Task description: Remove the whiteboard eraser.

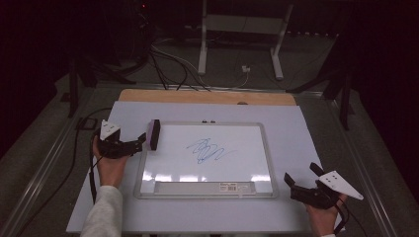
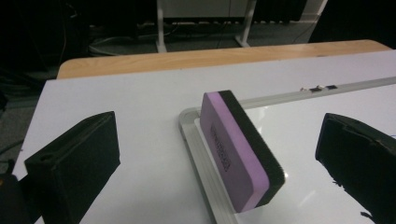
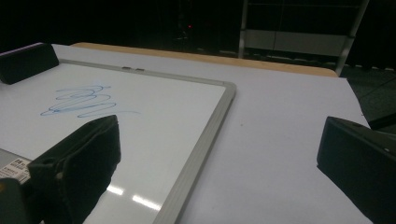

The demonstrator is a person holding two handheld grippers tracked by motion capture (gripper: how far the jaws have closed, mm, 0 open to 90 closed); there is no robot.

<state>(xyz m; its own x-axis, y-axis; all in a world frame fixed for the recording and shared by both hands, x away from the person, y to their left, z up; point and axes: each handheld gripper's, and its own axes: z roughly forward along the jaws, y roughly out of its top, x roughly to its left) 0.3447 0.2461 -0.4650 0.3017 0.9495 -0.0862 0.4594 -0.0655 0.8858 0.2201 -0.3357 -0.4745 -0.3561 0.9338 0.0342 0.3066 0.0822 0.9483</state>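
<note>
Eraser (image 2: 240, 151), purple-backed, stands on edge at the whiteboard's (image 1: 267, 148) left frame, long axis pointing away between the left gripper's (image 2: 215, 158) wide-open jaws, not yet clamped. The right gripper (image 1: 302, 181), open and empty, rests well apart. Blue scribble (image 1: 207, 149) mid-board; the eraser's embossed lettering is unreadable.

At lower left, a pale grey long sleeve (image 1: 104, 212) covers the forearm; both black two-jaw grippers, left (image 1: 144, 141) and right (image 1: 302, 175), carry white three-cornered plates and trailing black cables
</note>
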